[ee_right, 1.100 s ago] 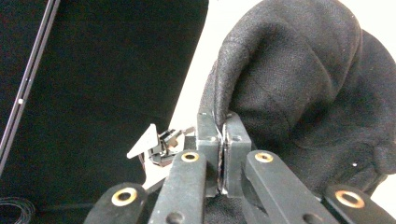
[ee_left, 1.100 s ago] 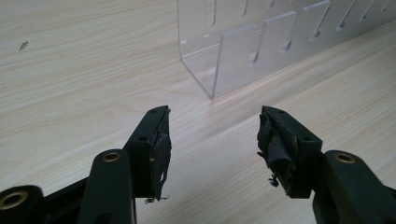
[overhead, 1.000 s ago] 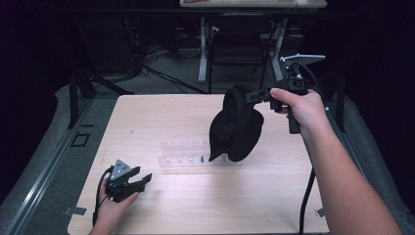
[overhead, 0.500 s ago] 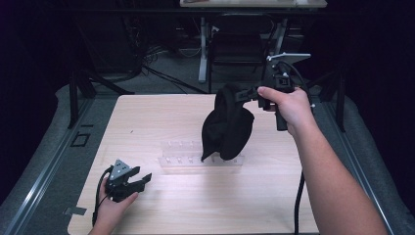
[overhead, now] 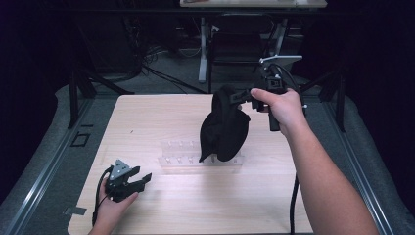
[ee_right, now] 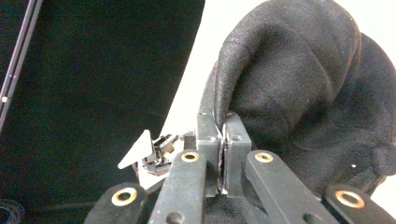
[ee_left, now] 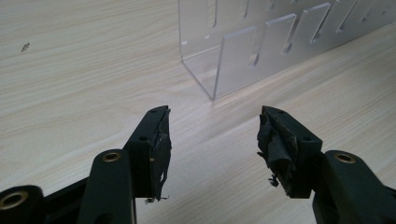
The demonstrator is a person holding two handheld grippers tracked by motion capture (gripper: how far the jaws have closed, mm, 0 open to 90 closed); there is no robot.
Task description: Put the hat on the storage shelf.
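So far the black knitted fabric cap (overhead: 224, 128) is lifted and hangs just above the clear acrylic rack (overhead: 182, 157), its lower edge near the rack's right end. The right hand-held gripper (ee_right: 223, 122) is clamped on the cap's rim. The left hand-held gripper (overhead: 143, 179) rests on the pale wooden worktop (overhead: 161, 117) left of the rack, jaws apart and empty. Setting the cap down seems still to come.

Black cloth hat (overhead: 224, 128), hanging in the air over the table.
Soft, dark knit, folded and drooping (rim (ee_right: 219, 88) pinched at the top). Its lower edge dangles just above a clear plastic rack (overhead: 178, 157), over the rack's right end.
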